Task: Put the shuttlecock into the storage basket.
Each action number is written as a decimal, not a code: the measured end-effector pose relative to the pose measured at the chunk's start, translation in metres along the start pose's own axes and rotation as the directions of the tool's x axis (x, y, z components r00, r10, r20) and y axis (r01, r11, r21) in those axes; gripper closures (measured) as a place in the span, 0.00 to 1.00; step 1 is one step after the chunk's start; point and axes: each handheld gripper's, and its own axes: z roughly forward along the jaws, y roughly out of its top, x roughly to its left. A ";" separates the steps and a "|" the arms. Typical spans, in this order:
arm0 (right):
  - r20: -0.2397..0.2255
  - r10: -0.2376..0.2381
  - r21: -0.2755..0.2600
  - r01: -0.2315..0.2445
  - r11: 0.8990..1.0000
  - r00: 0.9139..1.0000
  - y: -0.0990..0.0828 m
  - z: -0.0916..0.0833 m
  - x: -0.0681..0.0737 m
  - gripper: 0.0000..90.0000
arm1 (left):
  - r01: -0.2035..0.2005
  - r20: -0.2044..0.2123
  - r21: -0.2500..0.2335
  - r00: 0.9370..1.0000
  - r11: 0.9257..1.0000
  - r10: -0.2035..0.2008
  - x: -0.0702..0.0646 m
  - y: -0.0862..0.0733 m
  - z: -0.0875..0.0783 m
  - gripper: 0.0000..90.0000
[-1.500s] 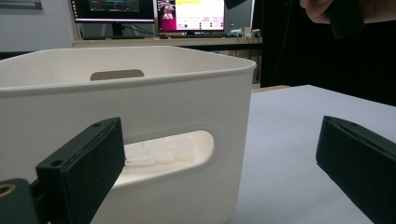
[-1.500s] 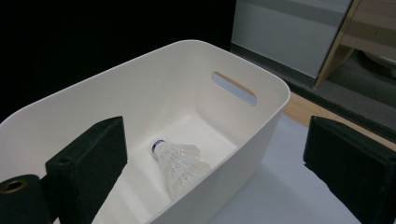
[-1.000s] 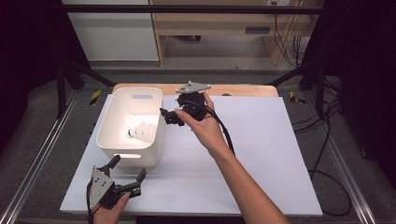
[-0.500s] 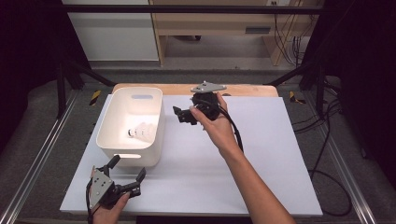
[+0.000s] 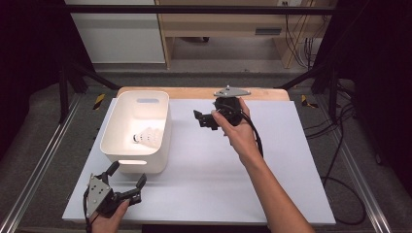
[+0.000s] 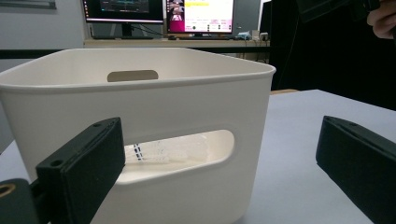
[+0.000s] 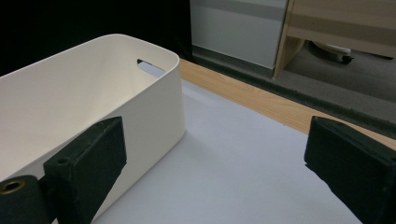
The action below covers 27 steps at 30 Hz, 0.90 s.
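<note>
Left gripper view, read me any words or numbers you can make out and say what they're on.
No text can be read.
Monitors behind the bin: coloured windows with text, too small and blurred to read.
Bin: no label or print on it.

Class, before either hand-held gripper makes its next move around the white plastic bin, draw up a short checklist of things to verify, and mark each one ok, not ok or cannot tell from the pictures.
1. Left gripper jaws open and empty: ok.
2. Right gripper jaws open and empty: ok.
3. White plastic bin upright on the white table sheet: ok.
4. White feathered shuttlecock lying inside the bin: ok.
5. Right gripper apart from the bin's rim: ok.
6. Shuttlecock undamaged: cannot tell.
</note>
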 end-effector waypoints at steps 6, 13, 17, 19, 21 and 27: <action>0.009 0.011 -0.003 -0.011 1.000 1.000 -0.003 -0.007 -0.008 0.07 | -0.002 -0.004 -0.006 1.000 1.000 0.002 0.002 0.002 -0.005 0.02; 0.025 0.026 -0.016 -0.025 1.000 0.999 -0.006 -0.018 -0.019 0.06 | -0.036 -0.014 0.004 0.999 0.999 0.036 0.004 0.003 -0.006 0.02; 0.033 0.037 -0.022 -0.036 0.999 0.999 -0.007 -0.025 -0.024 0.06 | -0.022 -0.032 -0.005 0.999 1.000 0.021 0.008 0.002 -0.007 0.02; 0.036 0.040 -0.029 -0.039 0.999 0.999 -0.009 -0.028 -0.028 0.06 | -0.020 -0.038 -0.002 0.999 1.000 0.019 0.011 0.002 -0.007 0.02; 0.041 0.045 -0.032 -0.044 0.999 0.998 -0.010 -0.031 -0.031 0.06 | -0.014 -0.042 -0.003 0.999 1.000 0.014 0.013 0.002 -0.008 0.02; 0.050 0.054 -0.038 -0.052 0.998 0.997 -0.014 -0.041 -0.038 0.05 | -0.006 -0.045 0.002 0.999 1.000 0.006 0.015 0.000 -0.007 0.02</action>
